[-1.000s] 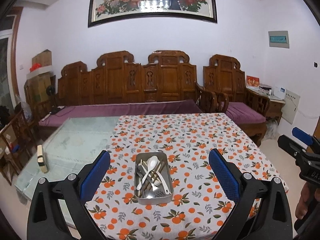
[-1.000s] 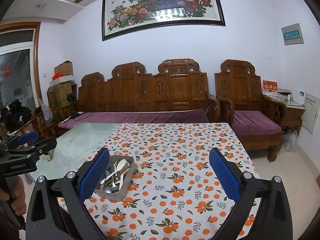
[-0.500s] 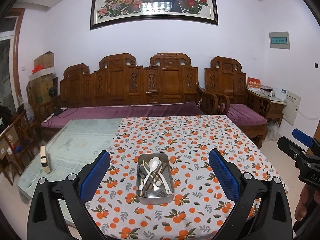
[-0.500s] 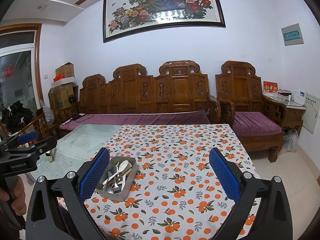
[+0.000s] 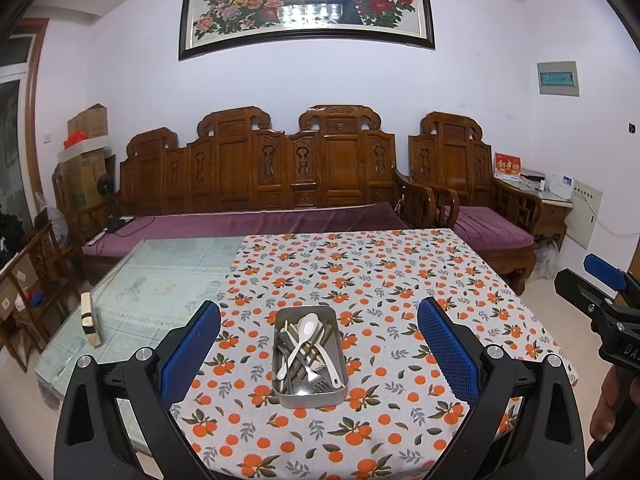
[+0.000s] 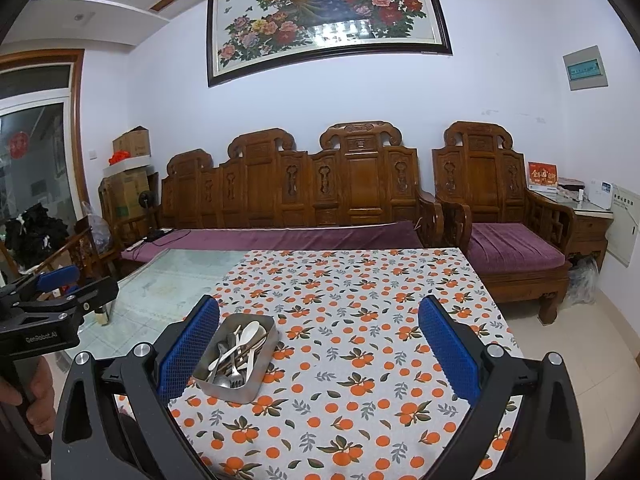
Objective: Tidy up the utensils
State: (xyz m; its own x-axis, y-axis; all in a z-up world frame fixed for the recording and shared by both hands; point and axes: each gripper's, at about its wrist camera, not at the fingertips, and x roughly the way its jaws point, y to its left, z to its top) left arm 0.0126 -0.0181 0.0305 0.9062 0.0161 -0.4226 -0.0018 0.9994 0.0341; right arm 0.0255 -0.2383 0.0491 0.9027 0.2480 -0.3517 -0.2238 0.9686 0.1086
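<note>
A metal tray (image 5: 309,394) full of utensils (image 5: 306,344) sits on the orange-patterned cloth (image 5: 384,280), close to the near edge of the surface (image 5: 160,280). The left gripper (image 5: 318,356) hangs above it, jaws wide and empty. The right gripper (image 6: 318,354) hovers just right of the tray, jaws also wide, holding nothing.

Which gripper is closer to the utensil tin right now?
Left, probably. The left gripper faces the tin head on, centred between its open fingers. The right gripper hangs to the tin's right, open too.
</note>
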